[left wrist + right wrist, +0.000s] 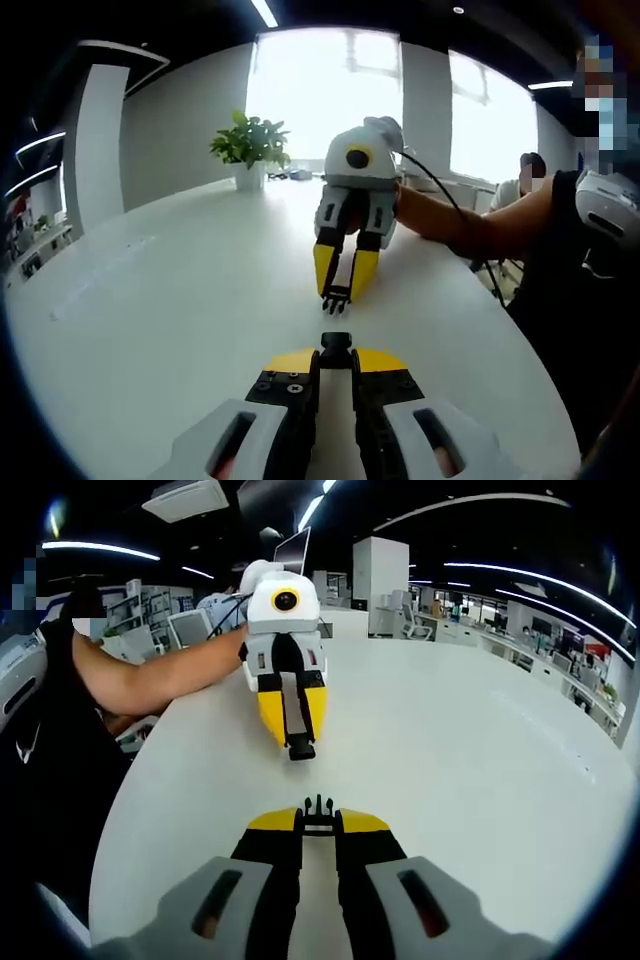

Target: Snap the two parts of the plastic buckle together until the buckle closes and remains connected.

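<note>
Left gripper view gives us the broad white table first, a potted plant at its far edge, and a person's arm reaching in from the right. We see the two grippers facing each other, tips near but apart, low over the table. The right gripper has its yellow fingers clamped on the pronged buckle half, prongs aimed at us. Our left gripper is pinched on the socket buckle half, its mouth pointing back at those prongs. We judge each half is held at its rear end so the mating ends stay free, and lined up nose to nose so one straight push would click them shut; they are not yet joined
</note>
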